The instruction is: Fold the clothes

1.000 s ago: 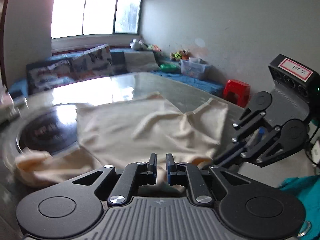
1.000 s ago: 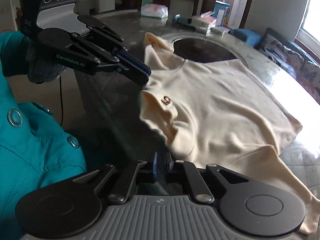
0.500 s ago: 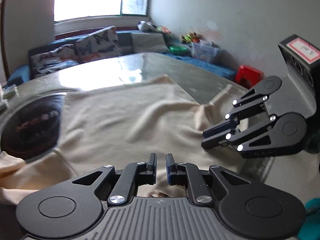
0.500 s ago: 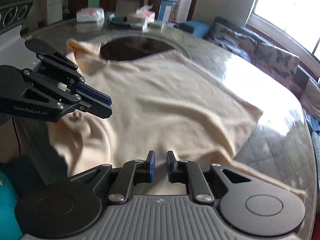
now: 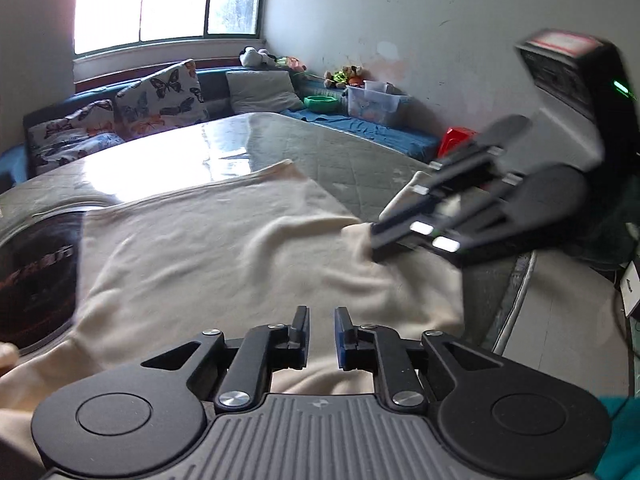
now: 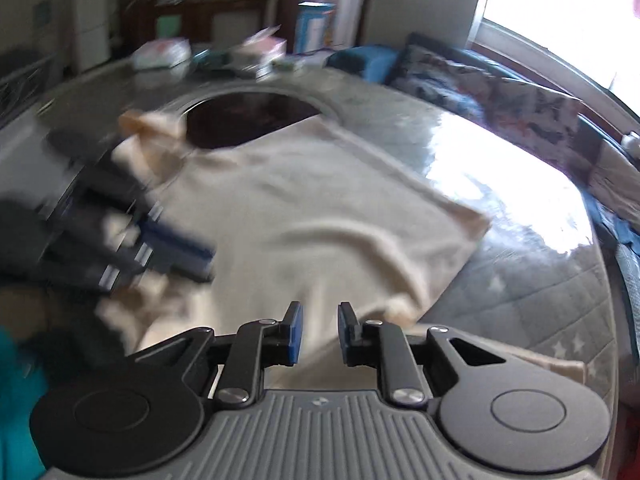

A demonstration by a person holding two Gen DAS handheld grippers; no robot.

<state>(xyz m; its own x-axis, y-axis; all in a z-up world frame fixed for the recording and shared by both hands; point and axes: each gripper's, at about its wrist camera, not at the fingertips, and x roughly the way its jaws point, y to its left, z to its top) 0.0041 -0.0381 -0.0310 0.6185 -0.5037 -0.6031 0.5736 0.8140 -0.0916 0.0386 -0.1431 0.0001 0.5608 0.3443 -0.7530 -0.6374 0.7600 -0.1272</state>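
- Opening as you hold it, your left gripper has its fingers a small way apart, with nothing between the pads; only cream cloth shows through the gap, lying below.
- Your right gripper is opening as well; its fingers stand a little apart and empty, the blue pad faces bare, the cloth seen beyond them.
- Both pairs of fingers point down at a slant over the near edge of the cream garment, which lies spread and rumpled across the bench.
- In your left wrist view the right gripper comes in from the right, blurred, its tips at a raised fold on the garment's right side; whether they touch that fold you cannot tell.
- In your right wrist view the left gripper sits at the left, also blurred, low over the bunched near-left part of the garment.
- The garment's far left part overlaps a dark round inset in the bench top; a crumpled bit of the cloth lies beside that inset.
- The garment's far corner lies flat on the bench's quilted, glossy covering, which shines under the window.
- Past the bench you have butterfly-print cushions, a clear storage box and a red stool by the wall.
- A teal sleeve shows at the lower left edge of the right wrist view.
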